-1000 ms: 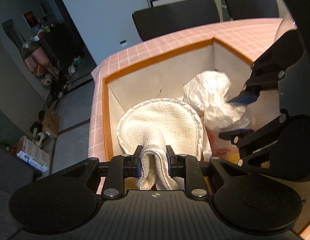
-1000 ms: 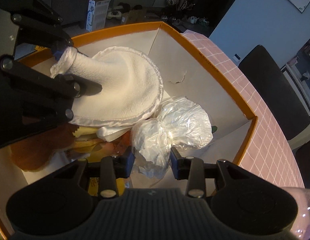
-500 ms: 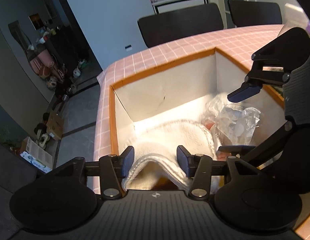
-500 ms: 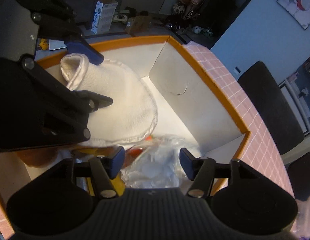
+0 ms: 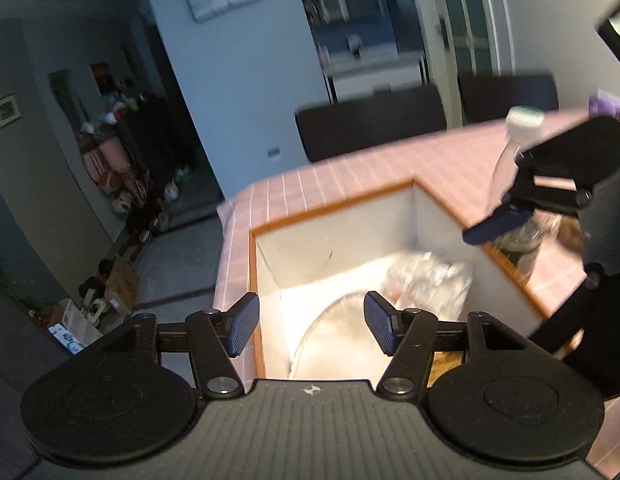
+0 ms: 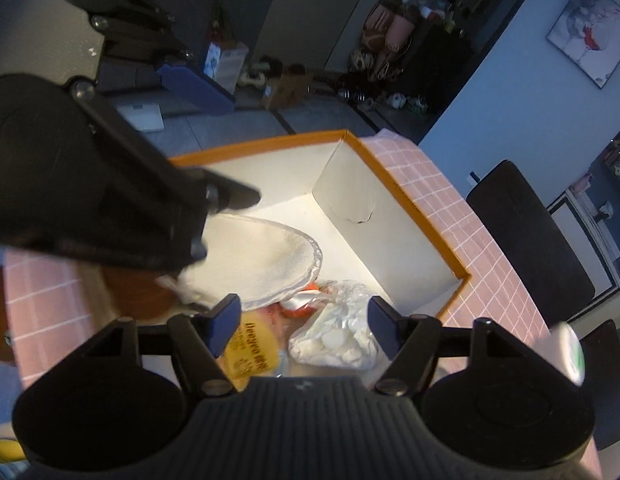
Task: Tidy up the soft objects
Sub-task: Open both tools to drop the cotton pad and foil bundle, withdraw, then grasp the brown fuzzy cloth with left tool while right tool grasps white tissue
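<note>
Left gripper (image 5: 306, 330) jaws apart, empty, above box (image 5: 330, 210) edge; right gripper (image 6: 304, 326) jaws apart, empty, over box; cloth (image 6: 266, 260) and bag (image 6: 338, 340) lie inside box, side by side, touching; yellow packet (image 6: 252, 352) beside bag.

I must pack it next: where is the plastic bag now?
In the right wrist view the plastic bag lies inside the box, just right of the white cloth and the yellow packet.

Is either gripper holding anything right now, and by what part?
Nothing. Left gripper and right gripper are both open, above the white towel and plastic bag.
</note>
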`<action>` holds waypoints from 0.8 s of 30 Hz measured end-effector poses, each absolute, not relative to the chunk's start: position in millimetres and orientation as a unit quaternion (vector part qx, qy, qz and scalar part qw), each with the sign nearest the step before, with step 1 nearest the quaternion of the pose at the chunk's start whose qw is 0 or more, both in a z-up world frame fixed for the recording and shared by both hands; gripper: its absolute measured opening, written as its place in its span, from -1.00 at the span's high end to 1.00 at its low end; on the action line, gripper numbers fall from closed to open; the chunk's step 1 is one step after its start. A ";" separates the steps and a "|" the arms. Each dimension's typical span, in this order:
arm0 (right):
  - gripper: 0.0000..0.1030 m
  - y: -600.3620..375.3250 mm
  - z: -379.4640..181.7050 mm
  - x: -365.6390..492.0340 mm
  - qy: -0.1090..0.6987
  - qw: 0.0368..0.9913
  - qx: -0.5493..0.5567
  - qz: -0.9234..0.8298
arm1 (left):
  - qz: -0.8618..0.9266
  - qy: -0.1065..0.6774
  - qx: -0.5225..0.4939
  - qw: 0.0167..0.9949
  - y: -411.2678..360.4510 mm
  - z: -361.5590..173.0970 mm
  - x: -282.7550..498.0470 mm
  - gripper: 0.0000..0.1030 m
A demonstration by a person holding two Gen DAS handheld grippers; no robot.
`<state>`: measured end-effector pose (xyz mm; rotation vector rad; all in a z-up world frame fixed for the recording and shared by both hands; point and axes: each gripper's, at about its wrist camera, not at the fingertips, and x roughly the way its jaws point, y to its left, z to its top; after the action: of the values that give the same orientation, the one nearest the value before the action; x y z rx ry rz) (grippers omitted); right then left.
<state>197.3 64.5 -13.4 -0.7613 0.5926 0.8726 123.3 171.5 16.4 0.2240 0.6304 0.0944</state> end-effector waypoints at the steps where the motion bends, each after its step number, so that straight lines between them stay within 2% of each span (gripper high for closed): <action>1: -0.43 57.0 -10.0 191.5 0.270 0.800 -0.348 0.408 | 0.047 0.298 0.103 0.948 169.5 18.1 117.0 -0.37; 14: -0.46 -56.1 1.8 142.5 0.239 0.881 -0.194 0.359 | 0.015 0.142 0.037 0.989 104.6 13.4 58.4 -0.38; 24: -0.47 -150.6 -36.5 131.4 0.237 0.938 -0.083 0.240 | -0.053 0.129 -0.053 0.989 58.6 -16.7 64.5 -0.38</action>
<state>131.4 -150.6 -36.5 -0.1697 0.4841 0.4897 64.5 58.6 -16.7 -0.1067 0.2599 -0.1070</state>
